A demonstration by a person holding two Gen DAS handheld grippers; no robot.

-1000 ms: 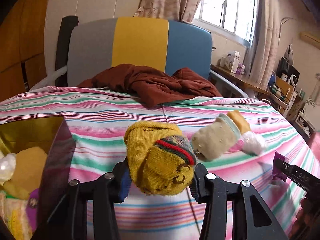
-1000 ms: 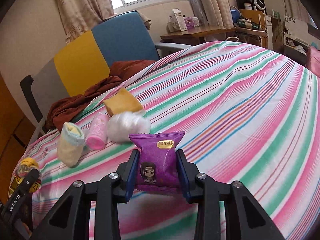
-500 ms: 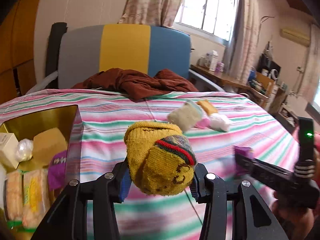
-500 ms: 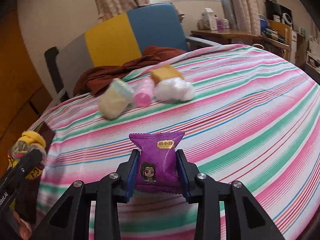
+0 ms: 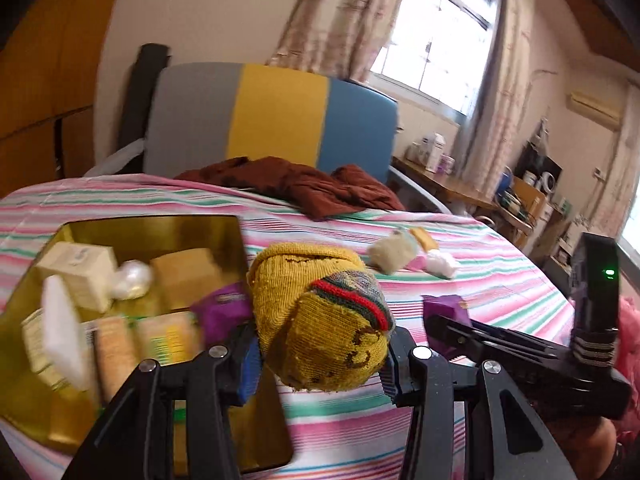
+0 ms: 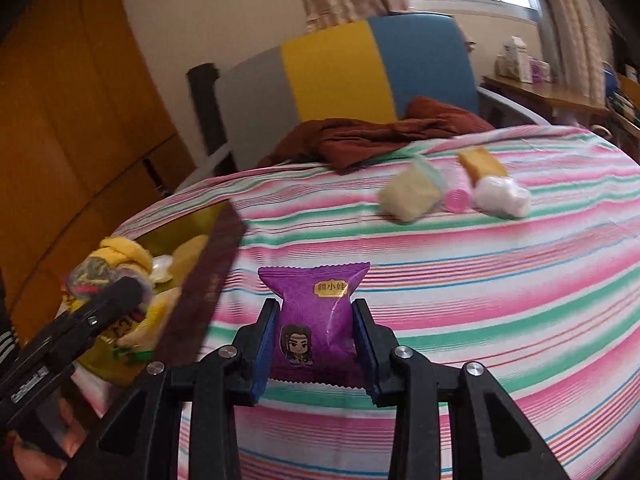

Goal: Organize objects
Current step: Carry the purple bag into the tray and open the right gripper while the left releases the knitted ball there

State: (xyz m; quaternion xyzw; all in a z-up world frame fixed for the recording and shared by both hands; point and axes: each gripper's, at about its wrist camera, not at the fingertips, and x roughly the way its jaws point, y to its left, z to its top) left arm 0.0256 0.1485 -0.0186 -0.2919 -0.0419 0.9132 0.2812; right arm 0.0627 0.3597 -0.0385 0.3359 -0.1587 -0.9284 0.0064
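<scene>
Yellow sock point(image 5: 320, 316) in left claw point(image 5: 320, 356) hides tin point(image 5: 160, 224) corner.

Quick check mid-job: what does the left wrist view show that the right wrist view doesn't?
Only left: the white flat packet and purple wrapper inside the gold tin box.
Only right: the purple snack packet's cartoon face, clamped in the right gripper.
Both: the yellow knitted sock in the left gripper, and the beige sock.
</scene>
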